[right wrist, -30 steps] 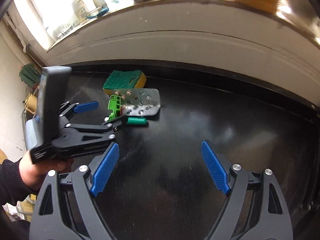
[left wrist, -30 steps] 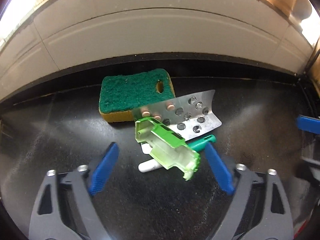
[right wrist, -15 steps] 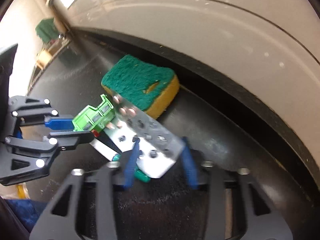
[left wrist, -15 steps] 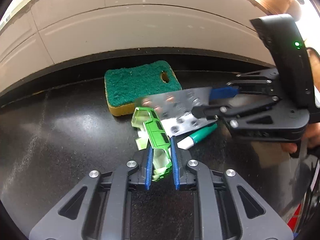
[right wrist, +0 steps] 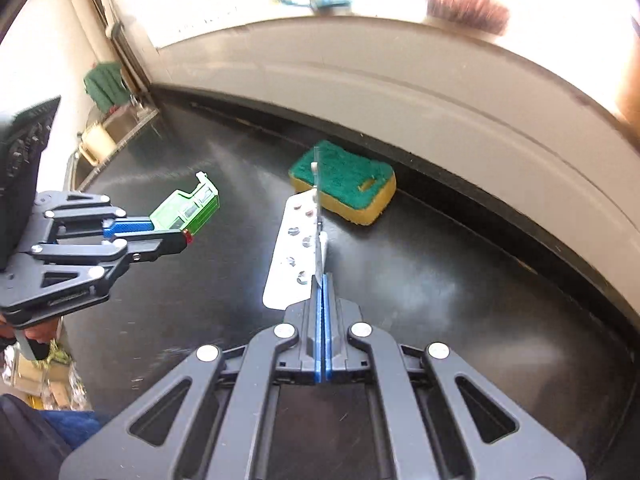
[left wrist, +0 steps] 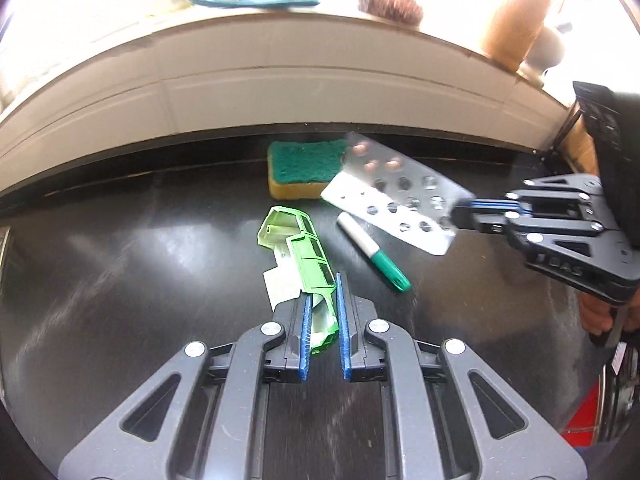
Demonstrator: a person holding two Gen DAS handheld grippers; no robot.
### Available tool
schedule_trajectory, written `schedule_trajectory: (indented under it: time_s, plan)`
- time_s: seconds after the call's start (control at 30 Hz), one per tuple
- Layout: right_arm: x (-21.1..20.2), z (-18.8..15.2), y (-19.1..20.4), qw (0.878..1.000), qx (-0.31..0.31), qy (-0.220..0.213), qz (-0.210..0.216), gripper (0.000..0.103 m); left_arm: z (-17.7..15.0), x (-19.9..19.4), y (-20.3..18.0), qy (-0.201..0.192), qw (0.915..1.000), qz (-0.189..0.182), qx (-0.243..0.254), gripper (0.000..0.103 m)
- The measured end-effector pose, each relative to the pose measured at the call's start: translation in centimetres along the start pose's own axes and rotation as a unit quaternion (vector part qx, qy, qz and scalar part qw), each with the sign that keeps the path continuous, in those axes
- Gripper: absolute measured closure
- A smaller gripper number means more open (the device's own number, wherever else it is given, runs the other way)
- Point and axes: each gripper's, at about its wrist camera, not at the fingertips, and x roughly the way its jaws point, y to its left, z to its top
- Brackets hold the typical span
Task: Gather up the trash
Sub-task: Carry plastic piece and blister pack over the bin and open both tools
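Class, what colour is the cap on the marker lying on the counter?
Green, on a white marker; the left wrist view shows it best.

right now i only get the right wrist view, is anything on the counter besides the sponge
observer: yes, a green-capped marker lies on the counter, between the green toy and the pill pack.
operator: does the left gripper hold just that toy
observer: a white paper scrap sits against the toy right at the gripper's tip. I cannot tell whether it is pinched too.
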Motion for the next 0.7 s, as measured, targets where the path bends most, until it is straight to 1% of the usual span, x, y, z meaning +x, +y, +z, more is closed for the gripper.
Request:
schedule_trajectory:
  time_s: [0.03, 0.17, 0.3, 0.43, 0.57, 0.63, 0.7]
  plan:
    - [-0.7, -0.2, 0.4, 1.0, 0.001, -0.005, -0.005, 0.101, -0.6, -0.7, -0.1, -0.002, 1.0, 0.001, -0.006, 0.092]
    - [-4.6, -2.6, 2.4, 0.999, 0.021, -0.029, -0.015, 0.101, -2.9, -2.8, -0.1, -0.006, 0.9998, 0.006, -0.018, 0.092]
    - [-6.8, -4.3, 4.6, 0.999, 0.024, -0.042, -0.015, 0.101, -4.9, -4.2, -0.4, -0.008, 0.9997, 0.009, -0.021, 0.092]
    - [-8.2, -5.7, 6.9, 0.999, 0.02, -0.048, -0.016, 0.101, -7.0, -5.6, -1.0, -0.009, 0.9997, 0.017, -0.015, 0.092]
    - [-9.2, -6.5, 8.6, 0.998, 0.012, -0.055, -0.012, 0.101, -8.3, -7.1, -0.9, -0.017, 0.9994, 0.027, -0.016, 0.092]
    - [-9.3, -6.5, 9.7, 0.998, 0.006, -0.057, -0.004, 0.101, -8.8, -8.2, -0.6, -0.023, 0.9989, 0.035, -0.02, 0.092]
    - [-9.2, -6.3, 11.6, 0.998, -0.009, -0.06, 0.01, 0.101, -9.8, -9.5, 0.1, -0.03, 0.9982, 0.044, -0.027, 0.092]
